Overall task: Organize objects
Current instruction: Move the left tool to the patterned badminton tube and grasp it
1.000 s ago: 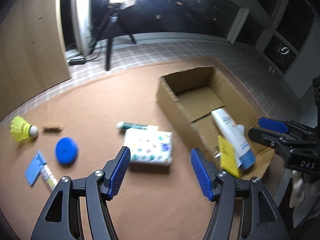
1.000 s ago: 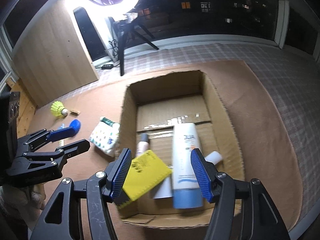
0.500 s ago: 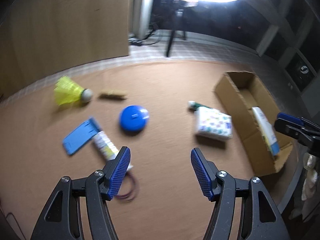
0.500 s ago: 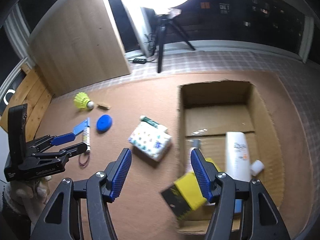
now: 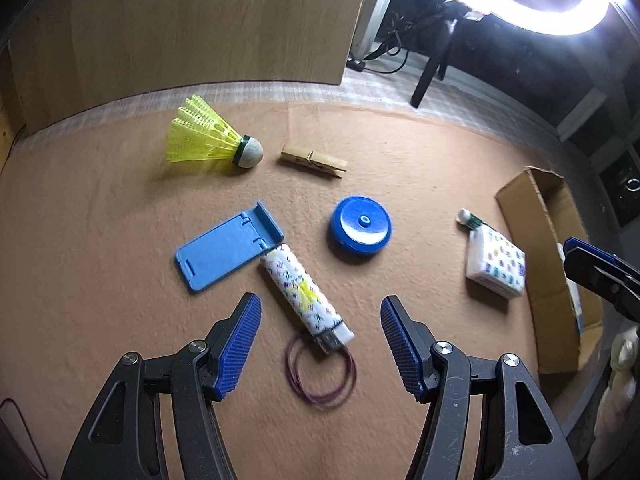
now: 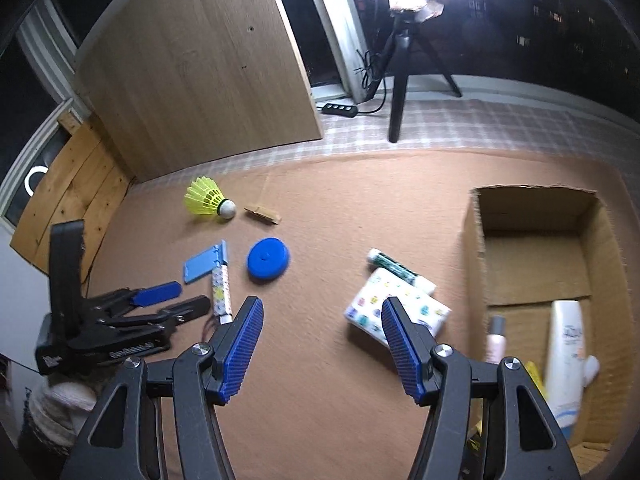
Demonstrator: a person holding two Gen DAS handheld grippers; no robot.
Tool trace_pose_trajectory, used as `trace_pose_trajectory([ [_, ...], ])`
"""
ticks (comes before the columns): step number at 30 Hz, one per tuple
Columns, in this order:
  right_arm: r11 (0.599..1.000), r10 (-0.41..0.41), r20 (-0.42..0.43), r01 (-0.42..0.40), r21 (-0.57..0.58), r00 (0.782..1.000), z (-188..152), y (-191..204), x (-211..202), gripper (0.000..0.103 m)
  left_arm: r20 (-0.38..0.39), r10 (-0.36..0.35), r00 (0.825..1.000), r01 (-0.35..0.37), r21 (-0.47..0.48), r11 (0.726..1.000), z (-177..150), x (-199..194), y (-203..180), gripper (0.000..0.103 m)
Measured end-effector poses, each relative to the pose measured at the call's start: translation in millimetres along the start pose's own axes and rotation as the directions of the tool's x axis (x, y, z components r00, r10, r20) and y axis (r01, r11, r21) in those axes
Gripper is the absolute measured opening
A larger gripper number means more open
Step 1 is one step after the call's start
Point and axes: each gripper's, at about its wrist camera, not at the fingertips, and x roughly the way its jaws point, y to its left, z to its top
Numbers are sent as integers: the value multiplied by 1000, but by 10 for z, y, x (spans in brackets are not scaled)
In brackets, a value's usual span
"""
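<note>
- The step in hand was judged to be the reach for a further loose item, part of the sorting into the cardboard box [image 6: 536, 264] being already done.
- The left gripper [image 5: 320, 344] was seen poised above the mat [image 5: 100, 300], its jaws standing apart with nothing clamped; the patterned lighter [image 5: 302, 290] lay on the mat between the lines of its two fingers, not touched by either pad.
- A purple rubber band [image 5: 320, 376] was seen at the lighter's metal end, partly under it, and a blue phone stand [image 5: 228, 250] touched its other end.
- The right gripper [image 6: 322, 344] was likewise held with jaws apart and empty, near the printed tissue pack [image 6: 396, 306], which lay just beside the box's left wall with a green-banded tube [image 6: 400, 268] against its far edge.
- The next move was judged to call for a descent of the left gripper until the pads flank the lighter's body, with the band and stand left out of the grip.
- In the box, a white lotion tube [image 6: 566, 360], a slim pink bottle [image 6: 496, 338] and a yellow item [image 6: 534, 376], only partly seen, were lying on the floor near the front wall; the rear part was bare.
- Left on the mat, well apart from the box, were a yellow shuttlecock [image 5: 208, 140], a wooden clothespin [image 5: 314, 160] and a round blue tape measure [image 5: 360, 230].
</note>
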Motion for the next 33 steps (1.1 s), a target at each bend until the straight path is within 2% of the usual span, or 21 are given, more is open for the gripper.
trace_pose_trajectory([
  [5, 1000, 6, -13, -6, 13, 1000, 59, 54, 144, 58, -39, 8, 999, -8, 9, 1000, 100, 222, 24, 65],
  [9, 1000, 13, -30, -12, 18, 999, 29, 89, 221, 58, -57, 22, 998, -21, 14, 1000, 151, 332, 43, 58],
  [13, 1000, 14, -42, -13, 21, 999, -7, 109, 268, 58, -71, 48, 996, -46, 25, 999, 175, 420, 61, 44],
  [22, 1000, 14, -73, -15, -7, 997, -93, 228, 349, 58, -77, 61, 995, -59, 26, 998, 127, 460, 197, 27],
  [33, 993, 18, -167, -36, -109, 986, -345, 578, 688, 58, -63, 47, 997, -48, -16, 999, -223, 246, 492, 25],
])
